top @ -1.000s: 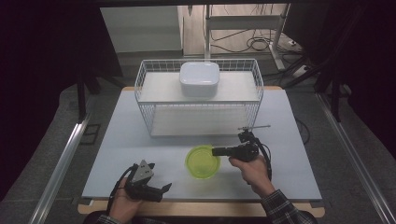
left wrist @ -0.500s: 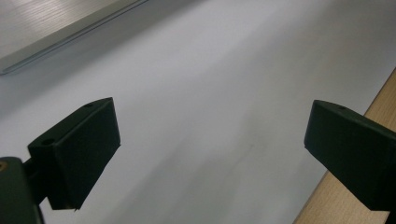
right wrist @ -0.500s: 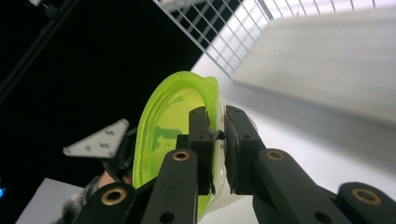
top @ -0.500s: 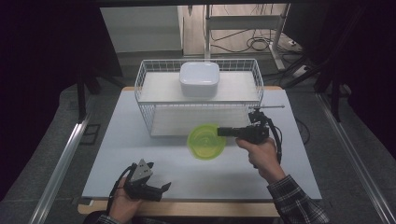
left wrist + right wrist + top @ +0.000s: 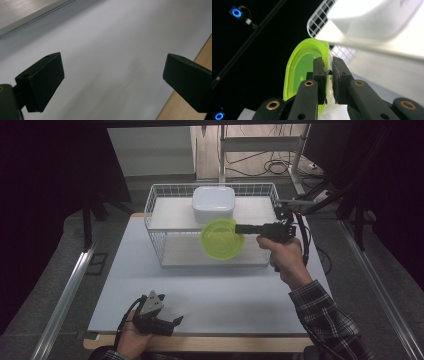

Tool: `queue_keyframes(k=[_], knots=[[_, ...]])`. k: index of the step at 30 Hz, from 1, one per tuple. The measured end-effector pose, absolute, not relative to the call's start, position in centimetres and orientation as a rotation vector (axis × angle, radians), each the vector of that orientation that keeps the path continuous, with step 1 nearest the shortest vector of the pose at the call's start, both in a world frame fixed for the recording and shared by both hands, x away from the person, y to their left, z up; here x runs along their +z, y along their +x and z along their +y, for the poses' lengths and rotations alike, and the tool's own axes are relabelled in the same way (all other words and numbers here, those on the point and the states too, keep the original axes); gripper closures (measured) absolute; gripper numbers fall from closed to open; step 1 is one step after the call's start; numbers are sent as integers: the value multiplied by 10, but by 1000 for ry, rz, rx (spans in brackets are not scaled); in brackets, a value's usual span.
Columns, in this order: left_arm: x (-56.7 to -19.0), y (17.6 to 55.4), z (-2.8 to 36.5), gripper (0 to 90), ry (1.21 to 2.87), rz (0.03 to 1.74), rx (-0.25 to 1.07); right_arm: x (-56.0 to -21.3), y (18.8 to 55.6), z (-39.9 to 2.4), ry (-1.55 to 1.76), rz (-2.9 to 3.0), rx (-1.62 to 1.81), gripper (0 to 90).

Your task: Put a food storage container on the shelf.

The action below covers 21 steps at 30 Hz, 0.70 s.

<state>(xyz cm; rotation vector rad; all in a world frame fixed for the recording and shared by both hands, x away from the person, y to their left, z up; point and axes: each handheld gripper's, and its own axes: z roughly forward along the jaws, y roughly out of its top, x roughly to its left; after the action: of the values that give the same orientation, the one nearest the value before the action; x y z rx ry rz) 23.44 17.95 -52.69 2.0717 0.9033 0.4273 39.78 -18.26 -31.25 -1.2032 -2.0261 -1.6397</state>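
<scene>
Lifting off the worktop (image 5: 210,295), the right gripper (image 5: 239,228) jaws clench the green bowl (image 5: 221,239) rim, now near the rack (image 5: 160,227) shelf; left gripper (image 5: 170,324) jaws gape at six o'clock.

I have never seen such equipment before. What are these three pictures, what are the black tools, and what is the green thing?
A person stands at a table and holds a hand tool with two black jaws in each hand. One camera looks down from above; the other two ride on the tools. The right gripper pinches the rim of a green bowl and holds it in the air in front of a white wire rack. A white container sits on the rack's top shelf. The left gripper rests near the table's front edge, jaws open, holding nothing.
</scene>
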Motion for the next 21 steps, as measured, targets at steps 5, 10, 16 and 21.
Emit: queue_keyframes(k=[5,10,16,21], knots=[[-527,234,179,33,2076,902,416,-281,408,-175,-1211,-2049,-1710,823],[-527,234,179,34,2078,895,410,-257,423,-165,-1267,-2053,-1776,823],[-527,234,179,31,2062,903,409,-248,444,-150,-1373,-2048,-1815,822],[-526,235,182,27,2040,911,402,-252,461,-142,-1480,-1962,-1825,822]])
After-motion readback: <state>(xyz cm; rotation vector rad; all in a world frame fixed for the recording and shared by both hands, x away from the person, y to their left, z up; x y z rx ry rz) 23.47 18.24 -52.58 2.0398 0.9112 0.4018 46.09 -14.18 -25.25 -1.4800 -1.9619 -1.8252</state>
